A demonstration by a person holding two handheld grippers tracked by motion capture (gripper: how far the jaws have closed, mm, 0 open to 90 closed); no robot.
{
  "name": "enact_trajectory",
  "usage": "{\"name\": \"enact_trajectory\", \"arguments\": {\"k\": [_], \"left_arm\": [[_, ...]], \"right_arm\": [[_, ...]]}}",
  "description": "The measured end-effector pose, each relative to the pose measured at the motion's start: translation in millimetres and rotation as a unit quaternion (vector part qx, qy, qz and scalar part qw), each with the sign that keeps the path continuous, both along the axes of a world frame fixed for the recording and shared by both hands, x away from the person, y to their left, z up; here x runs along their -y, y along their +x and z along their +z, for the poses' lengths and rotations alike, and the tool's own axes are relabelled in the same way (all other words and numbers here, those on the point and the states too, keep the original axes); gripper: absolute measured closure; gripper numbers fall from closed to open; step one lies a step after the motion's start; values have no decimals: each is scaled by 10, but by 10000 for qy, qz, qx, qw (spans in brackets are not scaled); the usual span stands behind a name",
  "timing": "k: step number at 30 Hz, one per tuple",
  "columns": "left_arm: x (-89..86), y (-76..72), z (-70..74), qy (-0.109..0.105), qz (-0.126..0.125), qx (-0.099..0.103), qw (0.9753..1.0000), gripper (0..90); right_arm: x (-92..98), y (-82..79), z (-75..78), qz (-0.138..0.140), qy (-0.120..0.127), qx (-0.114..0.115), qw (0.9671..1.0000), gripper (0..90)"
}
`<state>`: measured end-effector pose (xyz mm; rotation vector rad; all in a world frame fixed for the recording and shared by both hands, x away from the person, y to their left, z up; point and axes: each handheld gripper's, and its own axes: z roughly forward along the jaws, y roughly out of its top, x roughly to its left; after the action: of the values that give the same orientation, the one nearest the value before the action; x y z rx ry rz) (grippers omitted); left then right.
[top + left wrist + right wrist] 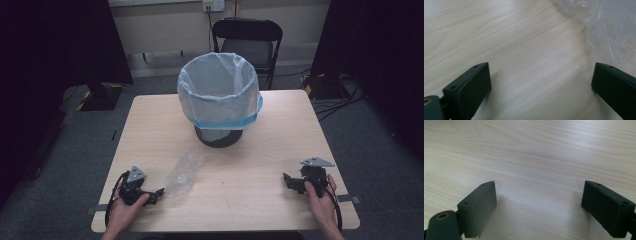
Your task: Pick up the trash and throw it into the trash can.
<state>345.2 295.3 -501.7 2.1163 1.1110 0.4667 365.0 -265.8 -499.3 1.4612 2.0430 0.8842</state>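
1. Your left gripper (156,193) and right gripper (289,181) rest low on the pale wood table (250,190), both with jaws wide apart and empty.
2. No writing is readable.
3. A clear bag (182,172) lies crumpled just beyond your left jaws.
4. The lined bin (219,95) stands at the far middle, a black chair (247,37) behind.

One lined bin (219,95), one clear bag (183,172), one chair (248,42), two hand-held grippers: left (159,192), right (286,178)
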Motion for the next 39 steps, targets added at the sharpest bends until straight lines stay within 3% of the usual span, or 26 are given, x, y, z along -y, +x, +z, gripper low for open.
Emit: {"name": "enact_trajectory", "arguments": {"k": [6,12,17,22,29,30,35,38,39], "left_arm": [[-13,-4,3,-20,34,20,10000,35],[-84,-38,13,-100,110,125,9998,142],[-194,-76,57,-467,204,-7,9987,200],[-200,-120,206,-775,233,160,9966,196],[-64,-153,464,-1001,30,425,9941,200],[-1,-148,552,-1121,-78,453,9926,201],[216,-41,698,-1109,-418,442,9920,201],[373,86,687,-828,-507,322,9948,248],[373,86,687,-828,-507,322,9948,248]], "right_arm": [[0,0,0,0,0,0,10000,114],[0,0,0,0,1,-1,10000,114],[0,0,0,-1,1,-1,10000,114],[-1,0,-1,-4,-2,5,10000,114],[0,0,0,0,0,0,10000,114],[0,0,0,0,0,-1,10000,114],[0,0,0,0,0,0,10000,114],[1,0,0,6,-2,-3,10000,114],[0,0,0,1,0,-1,10000,114]]}}
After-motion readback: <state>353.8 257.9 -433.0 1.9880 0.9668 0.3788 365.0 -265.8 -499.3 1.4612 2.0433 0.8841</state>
